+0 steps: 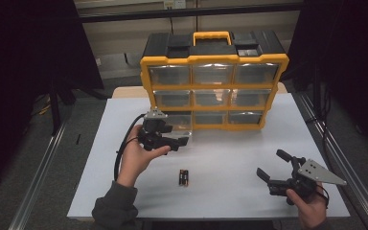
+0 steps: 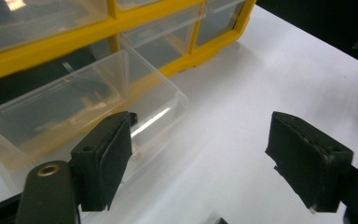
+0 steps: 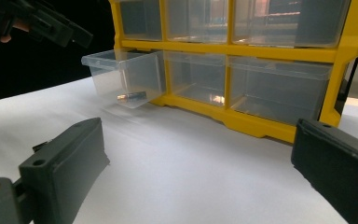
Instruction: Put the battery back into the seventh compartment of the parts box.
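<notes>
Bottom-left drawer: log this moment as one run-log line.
bottom-left drawer: pulled out | left hand-held gripper: open beside it | right hand-held gripper: open | batteries: on table

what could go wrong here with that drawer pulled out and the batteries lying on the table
1. The open left gripper sits right beside the pulled-out clear drawer; a careless sweep might knock it further out or tip it.
2. The batteries lie loose on the white table and could roll when the fingers close on them.

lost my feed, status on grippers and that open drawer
Left hand-held gripper open, empty, at pulled-out drawer. Right hand-held gripper open, idle. Batteries lie mid-table, nothing blocking.
</notes>
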